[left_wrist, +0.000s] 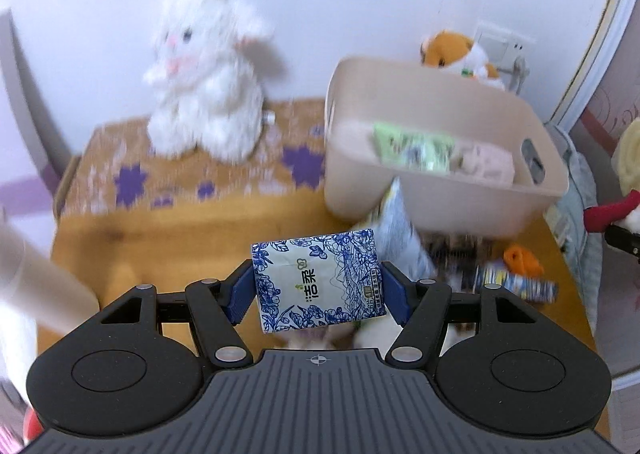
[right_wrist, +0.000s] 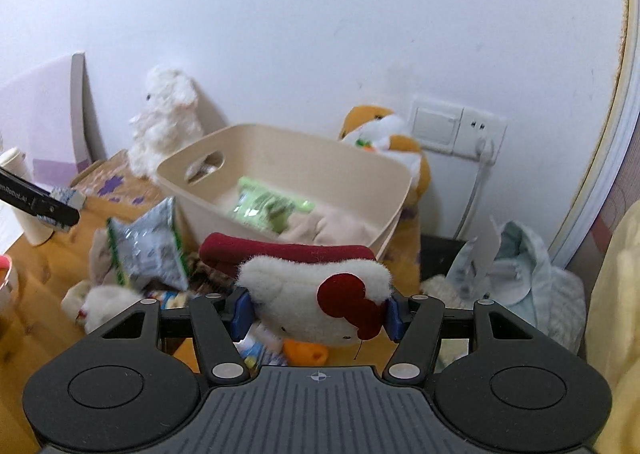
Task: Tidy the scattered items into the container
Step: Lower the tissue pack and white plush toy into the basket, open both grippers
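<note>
The blue-and-white floral tissue pack (left_wrist: pixel 318 280) sits clamped between the blue pads of the left tongs (left_wrist: pixel 318 290), lifted above the wooden bench (left_wrist: pixel 192 238); its lower edge hides whatever lies directly beneath. The right tongs (right_wrist: pixel 318 314) are closed on a white plush cat with a dark red bow and red band (right_wrist: pixel 316 294), which blocks most of the clutter under it, so only an orange scrap (right_wrist: pixel 306 352) and bits of printed packaging peek out below. Ahead of both tongs stands the beige plastic storage bin with cut-out handles (right_wrist: pixel 288 158), holding a pale green wrapped packet (right_wrist: pixel 268 206) lying on a folded pinkish-beige cloth (right_wrist: pixel 332 228); the bin's far corner is covered by an orange-and-white plush toy (right_wrist: pixel 380 134) leaning at the wall. Ahead and left of the right tongs, a crumpled silver snack bag with green edges (right_wrist: pixel 150 246) rests against the bin's near wall, with a small cream plush (right_wrist: pixel 106 304) half buried below it. Farther left, a fluffy white plush rabbit (left_wrist: pixel 204 74) sits upright on a purple-flowered cardboard box (left_wrist: pixel 132 174), blurred in the left wrist view. A wall socket with a plug (right_wrist: pixel 482 134) lies beyond the bin to the right.
</note>
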### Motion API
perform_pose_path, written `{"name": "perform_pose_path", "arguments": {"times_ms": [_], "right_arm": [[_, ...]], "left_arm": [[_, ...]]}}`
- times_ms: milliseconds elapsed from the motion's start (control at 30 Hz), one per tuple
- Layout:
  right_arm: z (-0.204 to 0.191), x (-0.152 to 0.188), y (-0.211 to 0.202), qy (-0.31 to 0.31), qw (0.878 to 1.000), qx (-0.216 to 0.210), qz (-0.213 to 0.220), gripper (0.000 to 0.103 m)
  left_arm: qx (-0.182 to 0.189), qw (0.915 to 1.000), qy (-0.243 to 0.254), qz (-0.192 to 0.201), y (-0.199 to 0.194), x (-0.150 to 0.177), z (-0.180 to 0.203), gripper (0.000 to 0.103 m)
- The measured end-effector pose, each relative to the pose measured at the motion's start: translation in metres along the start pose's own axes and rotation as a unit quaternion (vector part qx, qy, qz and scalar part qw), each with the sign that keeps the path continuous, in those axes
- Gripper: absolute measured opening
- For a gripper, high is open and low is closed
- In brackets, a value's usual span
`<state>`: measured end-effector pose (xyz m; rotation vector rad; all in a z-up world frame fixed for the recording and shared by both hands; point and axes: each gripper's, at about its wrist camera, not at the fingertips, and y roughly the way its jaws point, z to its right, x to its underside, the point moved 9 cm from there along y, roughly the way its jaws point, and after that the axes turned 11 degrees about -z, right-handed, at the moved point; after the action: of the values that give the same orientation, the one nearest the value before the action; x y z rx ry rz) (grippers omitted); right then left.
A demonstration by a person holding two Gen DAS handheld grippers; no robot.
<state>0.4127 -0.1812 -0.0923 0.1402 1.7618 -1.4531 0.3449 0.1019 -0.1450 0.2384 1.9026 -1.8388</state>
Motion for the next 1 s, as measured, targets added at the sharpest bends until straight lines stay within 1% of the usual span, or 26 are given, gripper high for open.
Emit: {"name": "perform_pose_path", "arguments": {"times_ms": [67, 200, 467, 600, 767, 1000], "right_arm": [[0.006, -0.008, 0.002, 0.002, 1.0, 0.001, 0.006, 0.058], [0.013, -0.021, 0.008, 0.0, 1.0, -0.005, 0.012, 0.058], [0.016, -0.052, 0.033, -0.024, 1.0, -0.004, 0.016, 0.058], [0.017, -0.066, 0.047, -0.034, 0.999, -0.004, 0.014, 0.058], [0.019, -0.08, 0.07, -0.038, 0.999, -0.008, 0.002, 0.058], [0.019, -0.08, 0.1, -0.048, 0.998, -0.01, -0.029, 0.058]], "left_arm": [[-0.01, 0.9997, 0.016, 0.013, -0.003, -0.016, 0.004, 0.066], [-0.018, 0.9986, 0.038, 0.03, -0.004, -0.044, 0.015, 0.066], [-0.032, 0.995, 0.079, 0.052, 0.005, -0.089, 0.051, 0.066], [-0.029, 0.995, 0.086, 0.042, 0.024, -0.106, 0.069, 0.066], [-0.031, 0.9963, 0.076, 0.027, 0.051, -0.123, 0.085, 0.066], [-0.043, 0.9971, 0.062, -0.002, 0.084, -0.128, 0.098, 0.066]]}}
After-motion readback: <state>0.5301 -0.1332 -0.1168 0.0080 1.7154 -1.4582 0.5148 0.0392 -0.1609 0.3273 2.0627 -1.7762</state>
